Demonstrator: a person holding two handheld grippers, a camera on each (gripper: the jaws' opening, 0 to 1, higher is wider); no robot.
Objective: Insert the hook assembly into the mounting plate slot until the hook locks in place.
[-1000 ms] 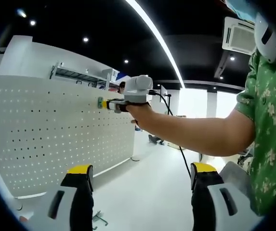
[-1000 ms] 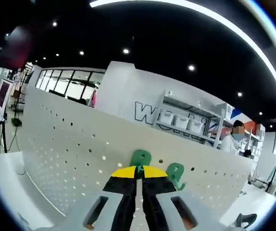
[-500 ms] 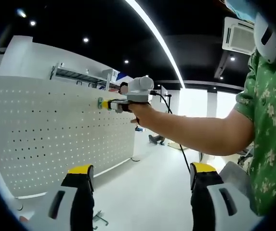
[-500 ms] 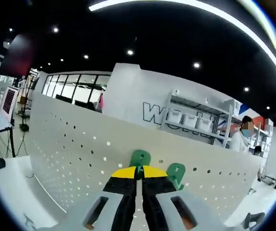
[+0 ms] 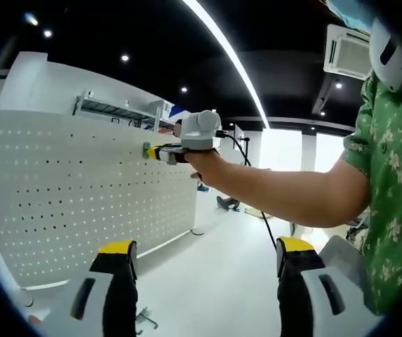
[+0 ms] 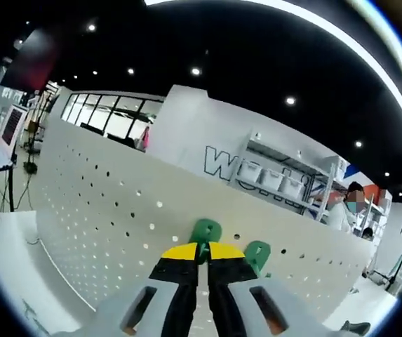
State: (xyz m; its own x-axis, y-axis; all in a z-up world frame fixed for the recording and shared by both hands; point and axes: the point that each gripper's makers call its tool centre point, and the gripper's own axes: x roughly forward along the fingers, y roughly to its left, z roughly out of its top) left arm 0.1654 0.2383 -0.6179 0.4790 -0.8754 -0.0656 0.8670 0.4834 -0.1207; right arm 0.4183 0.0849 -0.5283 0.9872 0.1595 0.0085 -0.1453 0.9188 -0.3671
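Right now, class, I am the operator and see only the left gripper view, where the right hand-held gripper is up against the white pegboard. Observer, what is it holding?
Observer: In the right gripper view, the right hand-held gripper has its jaws shut on a green hook at the pegboard.
Operator: Is any other hook on that board?
Observer: Yes. A second green hook sits against the board, just right of the held one in that view.
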